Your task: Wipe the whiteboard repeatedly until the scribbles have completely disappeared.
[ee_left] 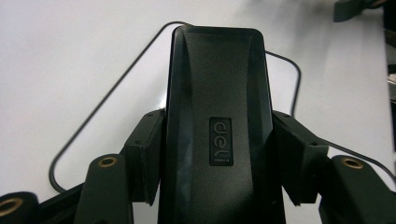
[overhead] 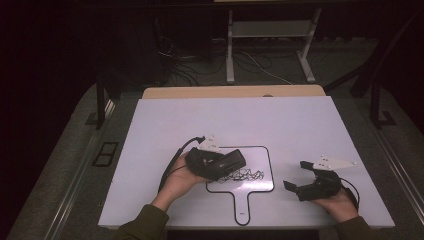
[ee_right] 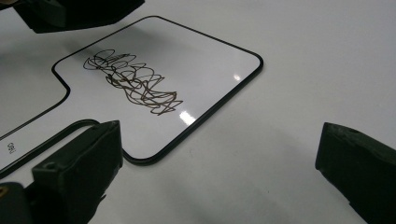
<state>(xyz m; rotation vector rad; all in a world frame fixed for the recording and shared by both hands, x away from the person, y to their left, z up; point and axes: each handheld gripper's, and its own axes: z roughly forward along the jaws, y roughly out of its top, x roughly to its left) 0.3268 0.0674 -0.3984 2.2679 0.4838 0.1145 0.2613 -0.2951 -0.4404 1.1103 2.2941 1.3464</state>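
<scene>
Right now your left gripper (overhead: 227,162) pinches a black deli whiteboard eraser (ee_left: 217,135), holding it over the paddle-shaped whiteboard (overhead: 265,170) just beside the brown scribble (ee_right: 133,81). Your right gripper (overhead: 299,176) rests on the table (overhead: 300,125) beside the board, jaws spread.

One black eraser (ee_left: 217,130), one handled whiteboard (overhead: 260,187) and one scribble (ee_right: 133,84) are sitting on the table (overhead: 300,125).

Eraser (ee_left: 219,126): matt black plastic, smooth. Whiteboard (ee_right: 205,70): glossy white, glare spots. Counter (overhead: 260,120): matt white, smooth.
</scene>
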